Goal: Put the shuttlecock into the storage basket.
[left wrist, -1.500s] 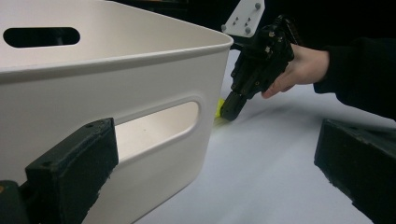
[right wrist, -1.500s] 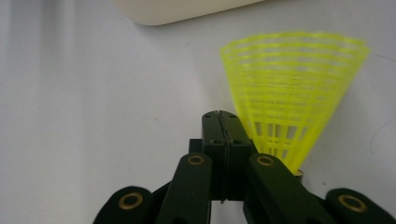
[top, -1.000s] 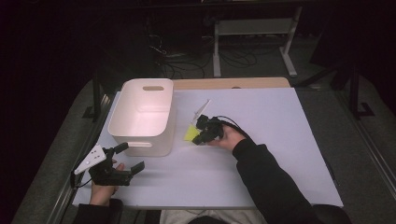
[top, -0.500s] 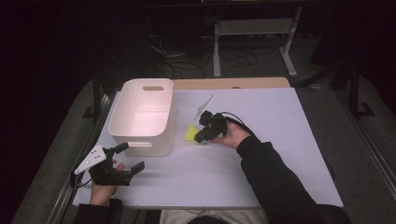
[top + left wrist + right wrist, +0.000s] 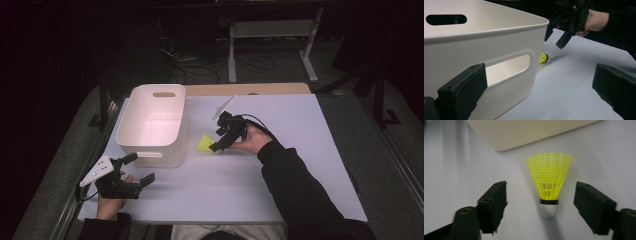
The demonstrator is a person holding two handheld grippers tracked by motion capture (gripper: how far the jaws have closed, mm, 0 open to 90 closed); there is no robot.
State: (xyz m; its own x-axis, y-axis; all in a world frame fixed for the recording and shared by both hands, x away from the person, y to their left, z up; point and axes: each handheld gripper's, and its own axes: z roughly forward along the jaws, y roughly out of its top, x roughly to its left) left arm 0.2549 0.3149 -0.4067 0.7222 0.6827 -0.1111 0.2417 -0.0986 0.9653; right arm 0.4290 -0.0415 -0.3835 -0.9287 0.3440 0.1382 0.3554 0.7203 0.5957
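Right gripper view: a yellow shuttlecock [image 5: 549, 182] lies on the white table [image 5: 454, 170] just beside the white bin [image 5: 524, 132] — the right gripper [image 5: 541, 207], whose jaws have just been opening, stands spread on either side of it, touching nothing. In the high view the left gripper [image 5: 134, 170] rests near the bin's front corner — jaws apart and empty.

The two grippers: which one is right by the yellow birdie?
The right gripper. Its open jaws, which have just been opening, sit on either side of the yellow shuttlecock without touching it. The left gripper waits at the white bin's near corner.
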